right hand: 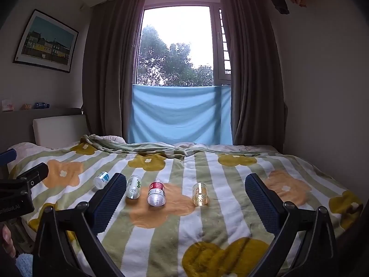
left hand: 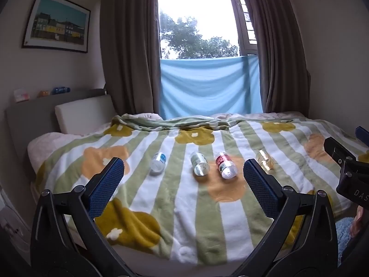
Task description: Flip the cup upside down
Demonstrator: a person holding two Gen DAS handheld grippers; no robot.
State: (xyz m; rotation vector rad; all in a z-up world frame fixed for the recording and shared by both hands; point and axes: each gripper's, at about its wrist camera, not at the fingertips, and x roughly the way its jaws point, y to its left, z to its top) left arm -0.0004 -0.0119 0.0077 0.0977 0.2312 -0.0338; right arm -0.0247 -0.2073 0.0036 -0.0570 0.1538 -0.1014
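Four small cups lie on their sides in a row on the striped flowered blanket (left hand: 161, 198) — blue-labelled cup (left hand: 158, 162), green-labelled cup (left hand: 199, 163), red-labelled cup (left hand: 225, 165), amber cup (left hand: 265, 159) — beyond the left tool (left hand: 183, 172), its fingers spread wide.

- Blanket (right hand: 207, 219): green and white stripes, mustard and orange flowers.
- Cups: blue-labelled cup (right hand: 101, 179), green-printed cup (right hand: 133, 186), red-banded cup (right hand: 156, 192), amber cup (right hand: 200, 194).
- Finger pads (left hand: 107, 185): dark blue, dimpled.

"DAS" partly legible on right gripper (left hand: 352, 180); "nRobot.AI" fragment on left gripper (right hand: 16, 198).
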